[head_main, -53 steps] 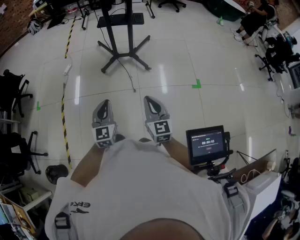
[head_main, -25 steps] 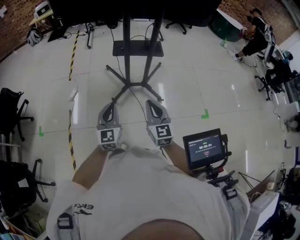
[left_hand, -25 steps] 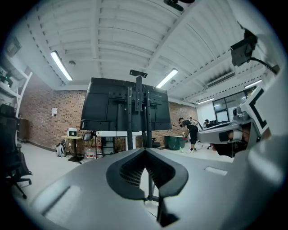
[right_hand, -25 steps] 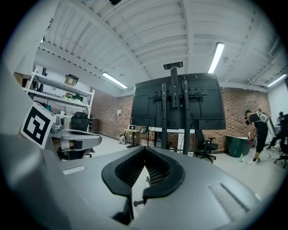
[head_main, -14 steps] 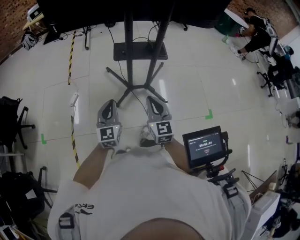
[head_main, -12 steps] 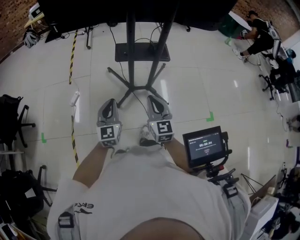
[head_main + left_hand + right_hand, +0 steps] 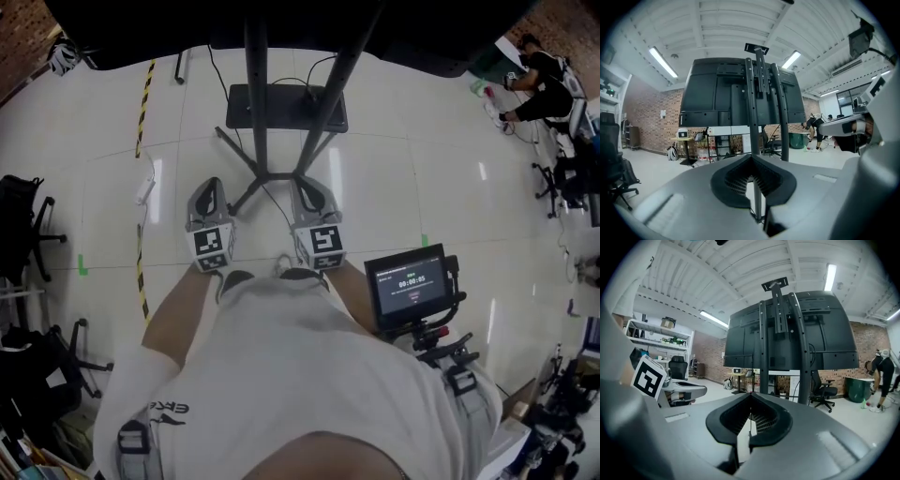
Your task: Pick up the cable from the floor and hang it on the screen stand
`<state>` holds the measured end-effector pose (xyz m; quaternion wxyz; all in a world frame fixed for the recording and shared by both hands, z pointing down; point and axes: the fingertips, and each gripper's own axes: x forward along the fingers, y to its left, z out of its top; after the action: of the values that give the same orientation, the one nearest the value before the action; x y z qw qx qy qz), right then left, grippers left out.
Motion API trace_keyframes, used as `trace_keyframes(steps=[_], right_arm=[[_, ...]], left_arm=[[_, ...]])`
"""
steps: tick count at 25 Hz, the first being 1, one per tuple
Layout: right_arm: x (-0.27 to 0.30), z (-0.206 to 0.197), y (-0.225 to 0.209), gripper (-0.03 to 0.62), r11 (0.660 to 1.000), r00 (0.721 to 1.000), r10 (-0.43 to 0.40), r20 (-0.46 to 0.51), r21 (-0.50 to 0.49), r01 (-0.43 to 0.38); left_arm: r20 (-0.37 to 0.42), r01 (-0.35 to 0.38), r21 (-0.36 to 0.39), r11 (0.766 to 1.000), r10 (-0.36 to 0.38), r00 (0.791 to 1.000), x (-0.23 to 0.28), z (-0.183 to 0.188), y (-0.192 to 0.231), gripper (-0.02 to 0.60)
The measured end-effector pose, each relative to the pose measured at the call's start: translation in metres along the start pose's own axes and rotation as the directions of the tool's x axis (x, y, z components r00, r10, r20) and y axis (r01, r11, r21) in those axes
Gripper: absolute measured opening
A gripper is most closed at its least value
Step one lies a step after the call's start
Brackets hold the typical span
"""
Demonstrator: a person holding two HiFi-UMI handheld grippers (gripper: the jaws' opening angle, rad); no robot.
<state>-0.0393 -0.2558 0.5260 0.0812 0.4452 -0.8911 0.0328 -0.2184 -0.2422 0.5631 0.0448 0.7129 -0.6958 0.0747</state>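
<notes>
Nearest me, my left hand-held gripper and right hand-held gripper sit side by side at mid-frame, each with its jaws together on nothing. The thin black cable lies untouched on the floor, between and just beyond their tips. In the last couple of seconds I have walked up, so the screen stand, earlier well up the frame, now spreads its legs right ahead of my tips. I judge the approach done and the stoop for the cable next.
</notes>
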Motion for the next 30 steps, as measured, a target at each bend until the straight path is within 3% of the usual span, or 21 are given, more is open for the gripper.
trace_keyframes(steps=[4,9,23,30], right_arm=[[0.012,-0.005,-0.006,0.014,1.000,1.000,0.011,-0.018,-0.005,-0.011],[0.082,-0.033,-0.034,0.014,0.998,0.995,0.026,-0.098,0.061,-0.020],[0.128,-0.165,-0.051,0.014,0.998,0.954,0.024,-0.297,0.058,-0.007],[0.166,-0.244,-0.050,0.014,0.999,0.945,0.025,-0.326,0.040,-0.013]], left_arm=[[-0.013,-0.004,-0.008,1.000,0.004,1.000,0.021,-0.004,-0.005,0.002],[-0.106,0.002,-0.017,1.000,-0.004,0.994,0.107,-0.046,-0.002,0.002],[-0.297,0.023,-0.028,0.999,-0.030,0.954,0.219,-0.225,-0.009,0.003],[-0.304,0.046,-0.058,0.997,-0.061,0.951,0.268,-0.296,-0.011,0.003]])
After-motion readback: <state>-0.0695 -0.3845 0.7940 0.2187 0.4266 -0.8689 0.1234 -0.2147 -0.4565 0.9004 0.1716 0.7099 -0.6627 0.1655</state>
